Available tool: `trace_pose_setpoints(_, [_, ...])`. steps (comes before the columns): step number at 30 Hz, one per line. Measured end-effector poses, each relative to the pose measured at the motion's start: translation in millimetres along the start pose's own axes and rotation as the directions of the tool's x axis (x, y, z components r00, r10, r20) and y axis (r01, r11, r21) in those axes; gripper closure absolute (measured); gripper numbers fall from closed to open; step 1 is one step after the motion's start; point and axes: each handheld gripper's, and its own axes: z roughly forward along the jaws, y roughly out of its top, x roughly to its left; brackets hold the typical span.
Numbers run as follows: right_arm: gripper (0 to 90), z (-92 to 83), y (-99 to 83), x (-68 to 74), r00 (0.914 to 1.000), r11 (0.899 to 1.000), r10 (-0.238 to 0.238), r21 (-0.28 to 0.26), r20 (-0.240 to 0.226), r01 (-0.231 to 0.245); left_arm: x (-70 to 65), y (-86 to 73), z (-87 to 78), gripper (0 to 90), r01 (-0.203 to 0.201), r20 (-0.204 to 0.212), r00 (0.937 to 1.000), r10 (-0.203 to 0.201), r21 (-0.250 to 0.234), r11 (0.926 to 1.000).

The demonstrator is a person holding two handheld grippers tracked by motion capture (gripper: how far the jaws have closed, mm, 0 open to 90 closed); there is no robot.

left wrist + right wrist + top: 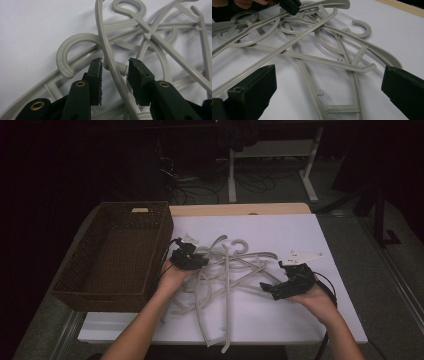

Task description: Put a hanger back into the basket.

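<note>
Left gripper (115,72) straddling hanger bar (110,57) narrowly, jaws not touching yet; right gripper (329,85) gaping wide beside hanger pile (225,275), basket (80,290) waiting beyond.

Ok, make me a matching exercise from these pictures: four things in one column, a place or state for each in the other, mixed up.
Things:
1. basket
2. hangers
3. left gripper
4. right gripper

Place or state:
A. jaws wide apart, nothing between them
B. tangled pile on the white sheet
C. empty, at the table's left
D. jaws open either side of a hanger bar

Pairs: 1-C, 2-B, 3-D, 4-A
</note>
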Motion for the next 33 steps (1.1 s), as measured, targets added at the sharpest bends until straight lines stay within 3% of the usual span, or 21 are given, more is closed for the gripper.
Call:
trace_pose_setpoints(11, [0.0, -0.7, -0.1, -0.2, 1.0000, 1.000, 0.001, -0.002, 0.000, -0.001, -2.1, -1.1, 6.0, 70.5, -0.002, -0.025, 0.9997, 0.003, 0.025, 0.9997])
trace_pose_setpoints(22, [0.0, -1.1, 0.1, -0.5, 1.0000, 1.000, 0.001, -0.004, 0.000, -0.001, -7.1, 1.1, 7.3, 81.3, -0.010, -0.046, 0.9989, 0.010, 0.002, 0.9999])
trace_pose_setpoints(25, [0.0, -1.3, 0.0, -0.8, 1.0000, 1.000, 0.002, -0.004, 0.001, -0.002, -8.5, 2.9, 4.4, 82.0, 0.003, -0.039, 0.9992, -0.003, -0.014, 0.9999])
trace_pose_setpoints(33, [0.0, -2.5, 0.3, -1.3, 1.0000, 1.000, 0.005, -0.011, 0.001, -0.005, -22.9, 22.2, -7.8, 82.3, -0.043, -0.003, 0.9991, 0.043, -0.054, 0.9976])
